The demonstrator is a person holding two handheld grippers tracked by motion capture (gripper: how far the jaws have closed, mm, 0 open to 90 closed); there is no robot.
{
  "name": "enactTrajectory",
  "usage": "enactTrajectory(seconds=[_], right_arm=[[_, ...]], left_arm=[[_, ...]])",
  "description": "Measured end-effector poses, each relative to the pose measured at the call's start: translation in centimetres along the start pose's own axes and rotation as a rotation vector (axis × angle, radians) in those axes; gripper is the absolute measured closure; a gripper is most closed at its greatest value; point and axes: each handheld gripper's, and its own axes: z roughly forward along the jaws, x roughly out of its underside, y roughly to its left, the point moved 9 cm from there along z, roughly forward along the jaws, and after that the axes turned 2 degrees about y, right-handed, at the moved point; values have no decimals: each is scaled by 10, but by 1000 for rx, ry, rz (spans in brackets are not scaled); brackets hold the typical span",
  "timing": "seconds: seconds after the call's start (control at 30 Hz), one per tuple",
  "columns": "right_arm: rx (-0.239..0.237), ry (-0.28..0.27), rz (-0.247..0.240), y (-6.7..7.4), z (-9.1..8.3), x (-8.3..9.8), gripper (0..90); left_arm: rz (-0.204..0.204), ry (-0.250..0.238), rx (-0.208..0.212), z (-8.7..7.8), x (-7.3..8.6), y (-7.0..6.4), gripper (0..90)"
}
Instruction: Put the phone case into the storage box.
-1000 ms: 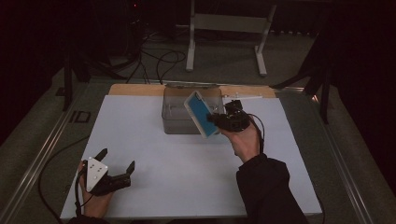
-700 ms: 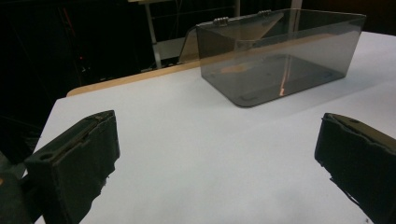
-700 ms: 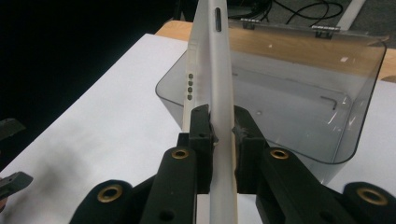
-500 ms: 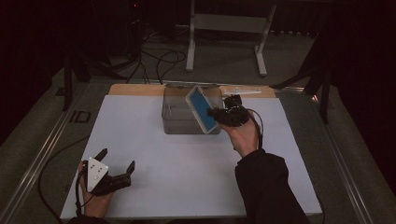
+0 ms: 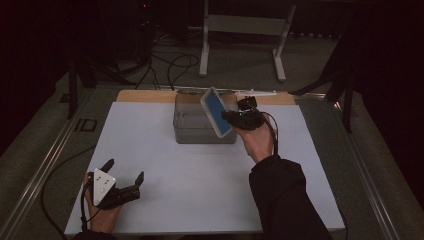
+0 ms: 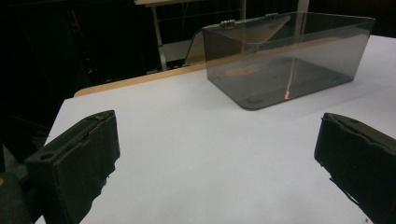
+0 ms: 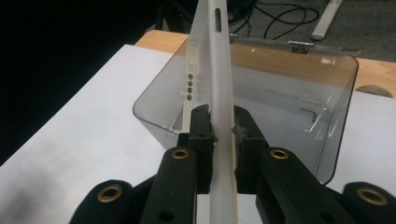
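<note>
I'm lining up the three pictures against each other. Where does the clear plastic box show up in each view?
High view: the clear box sits at the table's far middle, just left of the right gripper, which holds a flat white device over it.
Left gripper view: upper right, beyond the open jaws.
Right gripper view: centre and right, behind the clamped device.
Shared landmark: the wooden strip along the table's far edge.
</note>
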Motion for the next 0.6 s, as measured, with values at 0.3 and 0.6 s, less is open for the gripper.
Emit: enactTrajectory(seconds=[0.3,0.6], right_arm=[[32,-14,12,-4,2,-12,813],[69,-16,8,-7,8,-19,813]], left_arm=[[3,2,2,0,0,-1,8],[8,5,1,0,0,-1,10]])
